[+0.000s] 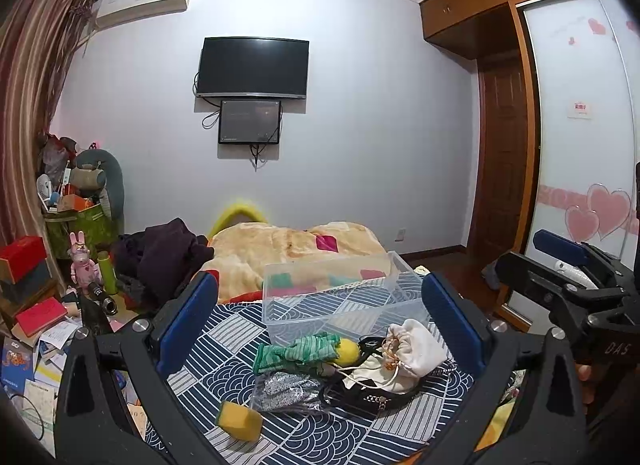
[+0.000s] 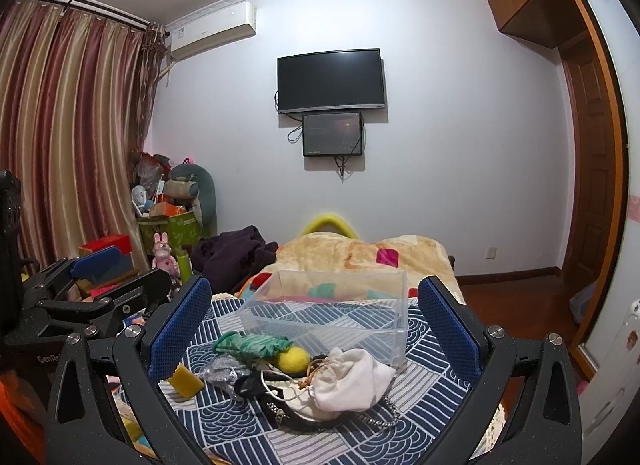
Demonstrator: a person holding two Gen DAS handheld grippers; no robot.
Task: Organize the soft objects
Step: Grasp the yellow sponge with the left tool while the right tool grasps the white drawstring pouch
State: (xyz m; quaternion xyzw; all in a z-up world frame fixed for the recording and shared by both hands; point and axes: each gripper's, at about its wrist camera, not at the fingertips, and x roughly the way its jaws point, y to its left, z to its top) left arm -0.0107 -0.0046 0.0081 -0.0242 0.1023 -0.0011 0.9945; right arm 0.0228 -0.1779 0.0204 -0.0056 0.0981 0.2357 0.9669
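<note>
Two blue-padded fingers of the left gripper stand wide apart in the left wrist view, holding nothing, raised above a bed with a navy-and-white patterned cover. Between them lies a heap of soft things: a green knitted cloth touching a yellow felt ball, a white drawstring pouch just right of the ball, a silvery glitter bag in front of the cloth, and a yellow sponge nearest the camera, a little apart from the heap. A black chain strap curls under the pouch. Behind the heap sits a clear plastic bin, upright, with only the cover's pattern visible through its walls. The right gripper shows at the right edge; its jaw state cannot be told from here.

In the right wrist view, the right gripper is likewise spread wide and grips nothing. The white drawstring pouch lies nearest, centre-right, with the yellow felt ball and green knitted cloth behind it to the left, the silvery glitter bag and yellow sponge further left. The clear plastic bin stands just beyond them. The left gripper appears at the left edge, one blue pad visible. A beige blanket covers the far bed.
</note>
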